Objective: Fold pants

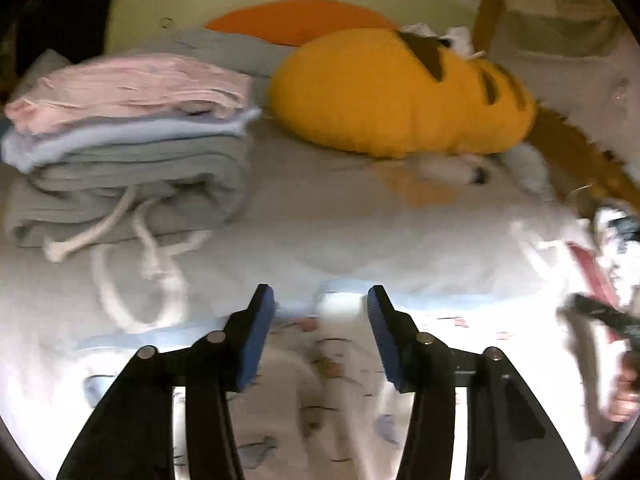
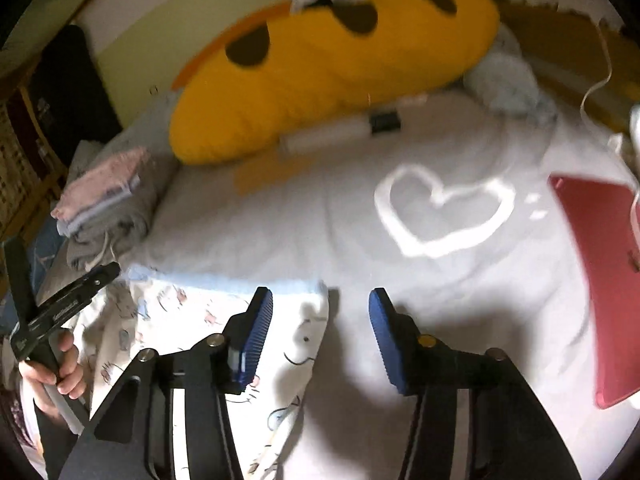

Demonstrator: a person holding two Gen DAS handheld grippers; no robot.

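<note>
The pants (image 1: 320,380), white with small cartoon prints and a pale blue waistband, are lying flat on the bed (image 2: 440,280). The left gripper (image 1: 321,300) is hanging over the waistband, jaws partly open and holding nothing. The right gripper (image 2: 321,300) is hanging over the waistband's end, jaws also partly open and empty. At ten o'clock a stack of folded clothes (image 1: 128,148) is resting beside a yellow pillow (image 1: 396,92).

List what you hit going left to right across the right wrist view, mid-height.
Left gripper → stack of folded clothes → yellow plush pillow → white heart print → pink tablet.
</note>
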